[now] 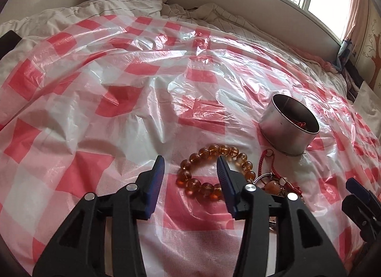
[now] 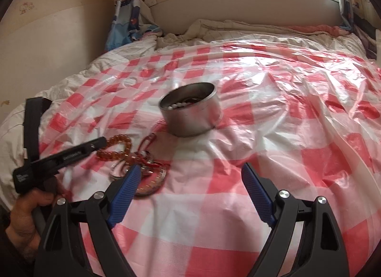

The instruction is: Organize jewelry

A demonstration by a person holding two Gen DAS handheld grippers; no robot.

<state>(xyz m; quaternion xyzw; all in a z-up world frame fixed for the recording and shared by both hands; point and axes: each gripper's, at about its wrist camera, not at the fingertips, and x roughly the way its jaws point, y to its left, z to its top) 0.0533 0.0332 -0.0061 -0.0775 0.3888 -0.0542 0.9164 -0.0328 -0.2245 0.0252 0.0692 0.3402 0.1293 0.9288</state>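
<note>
Both tongs, left [image 1: 190, 172] and right [image 2: 189, 178], are held wide apart, empty; the amber bead bracelet [image 1: 214, 170] (smooth, slippery, limp) is best pinched across one strand.

amber bead bracelet [image 1: 215, 170] lies flat in a loop right ahead of the left gripper [image 1: 190, 165], the right fingertip sitting over its far side; just right of it there's a tangled pile with a red cord [image 1: 266, 160], a metal ring and a peachy stone; beyond that stands a round steel tin [image 1: 289, 126], upright, white beads [image 2: 177, 106] inside
</note>
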